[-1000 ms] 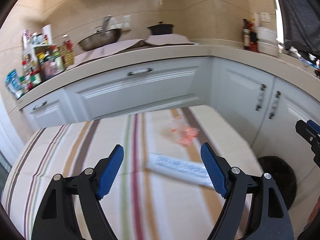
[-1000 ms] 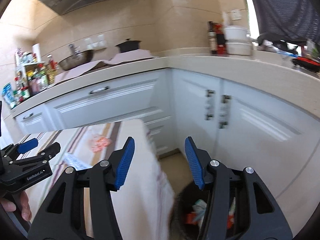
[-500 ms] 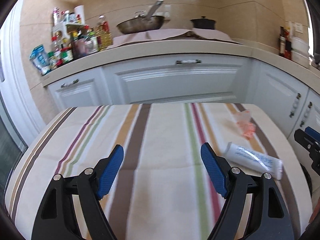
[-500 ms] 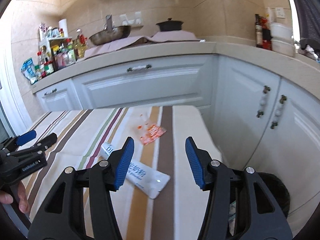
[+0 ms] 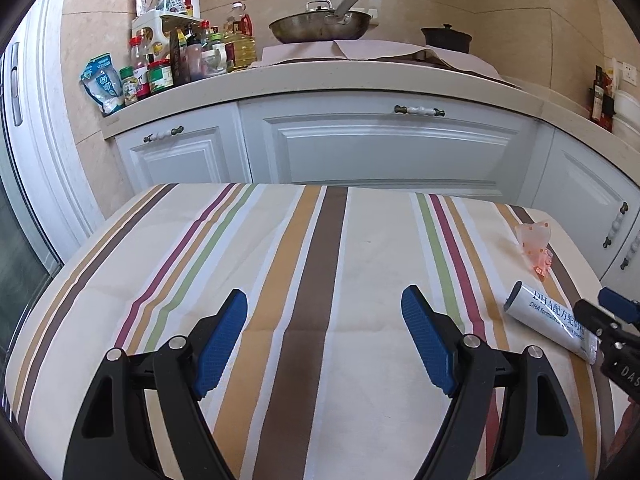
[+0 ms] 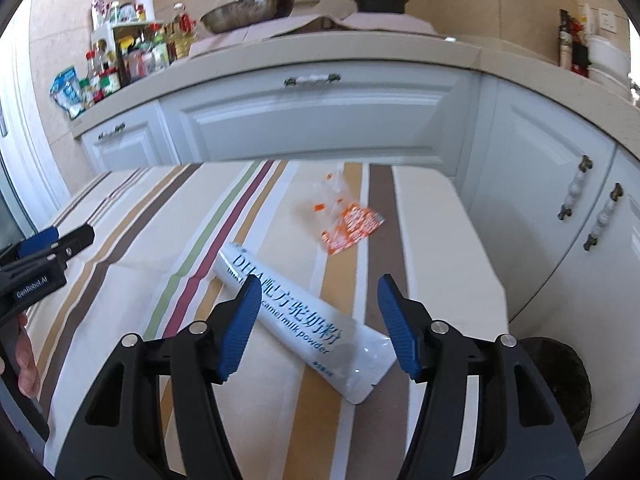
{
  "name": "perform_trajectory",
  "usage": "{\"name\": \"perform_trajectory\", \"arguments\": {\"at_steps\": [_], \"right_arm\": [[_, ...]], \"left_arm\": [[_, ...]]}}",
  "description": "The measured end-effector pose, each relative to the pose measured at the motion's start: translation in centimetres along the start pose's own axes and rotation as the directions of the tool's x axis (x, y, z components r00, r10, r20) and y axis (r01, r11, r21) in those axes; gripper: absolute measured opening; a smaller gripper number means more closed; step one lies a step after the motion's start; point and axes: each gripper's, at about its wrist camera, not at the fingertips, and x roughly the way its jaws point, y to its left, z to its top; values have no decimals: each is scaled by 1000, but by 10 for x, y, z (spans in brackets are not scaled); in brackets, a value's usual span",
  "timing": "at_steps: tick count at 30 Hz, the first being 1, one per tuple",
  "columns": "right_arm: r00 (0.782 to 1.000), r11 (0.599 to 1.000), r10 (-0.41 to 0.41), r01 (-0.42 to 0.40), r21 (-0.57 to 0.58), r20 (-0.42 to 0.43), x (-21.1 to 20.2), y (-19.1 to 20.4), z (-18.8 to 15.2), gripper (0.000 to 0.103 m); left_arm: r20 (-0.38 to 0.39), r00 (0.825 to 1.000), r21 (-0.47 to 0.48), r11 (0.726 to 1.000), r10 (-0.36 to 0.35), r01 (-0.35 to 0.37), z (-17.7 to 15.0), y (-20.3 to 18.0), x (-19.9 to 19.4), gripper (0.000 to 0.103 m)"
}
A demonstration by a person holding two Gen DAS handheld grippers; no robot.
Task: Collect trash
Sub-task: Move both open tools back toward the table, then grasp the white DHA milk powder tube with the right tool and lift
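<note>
The right gripper (image 6: 318, 312), jaws just widened and gripping nothing, hangs over the white pouch (image 6: 304, 328) on the striped table (image 6: 120, 264) (orange wrapper (image 6: 350, 224) farther back), while the left gripper (image 5: 324, 328) gapes empty.

Milk powder sachet (image 6: 304, 322) on table (image 6: 120, 264); wrapper (image 6: 348, 222) behind it; bin (image 6: 560, 376) right of table.
</note>
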Motion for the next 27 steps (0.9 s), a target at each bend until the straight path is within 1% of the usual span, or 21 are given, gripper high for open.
{"name": "perform_trajectory", "arguments": {"at_steps": [5, 9, 12, 14, 16, 17, 18, 19, 21, 24, 27], "right_arm": [[998, 999, 12, -15, -35, -62, 12, 5, -1, 62], [993, 998, 14, -22, -65, -121, 22, 7, -3, 67], [984, 996, 16, -31, -87, -177, 30, 7, -6, 68], [982, 995, 15, -34, -98, -189, 32, 9, -7, 67], [982, 993, 12, -33, -110, -187, 31, 12, -8, 58], [983, 992, -1, -21, -120, -184, 30, 13, -8, 50], [983, 992, -7, -17, -128, -182, 30, 14, -8, 44], [984, 992, -5, -18, -127, -179, 30, 13, -8, 42], [984, 993, 5, -26, -117, -176, 28, 11, -9, 34], [987, 994, 8, -26, -107, -158, 24, 9, -8, 28], [990, 994, 7, -22, -109, -138, 18, 8, -8, 25]], "left_arm": [[-8, 1000, -5, 1000, 1, -1, 0, 3, 1, 77], [-17, 1000, -4, 1000, -1, 1, -1, 4, 3, 77], [-27, 1000, -7, 1000, -7, 7, -2, 3, 5, 77], [-29, 1000, -8, 1000, -10, 9, -2, 3, 5, 77], [-28, 1000, -5, 1000, -11, 10, -3, 2, 5, 77], [-29, 1000, -4, 1000, -11, 11, -3, 1, 5, 77], [-30, 999, -3, 1000, -13, 12, -3, 1, 6, 77], [-32, 999, -3, 1000, -14, 14, -3, 0, 6, 77], [-34, 999, -1, 1000, -16, 16, -3, -1, 6, 77], [-37, 999, 5, 1000, -21, 21, -4, -5, 6, 77], [-38, 999, 15, 1000, -25, 26, -5, -10, 7, 77]]}}
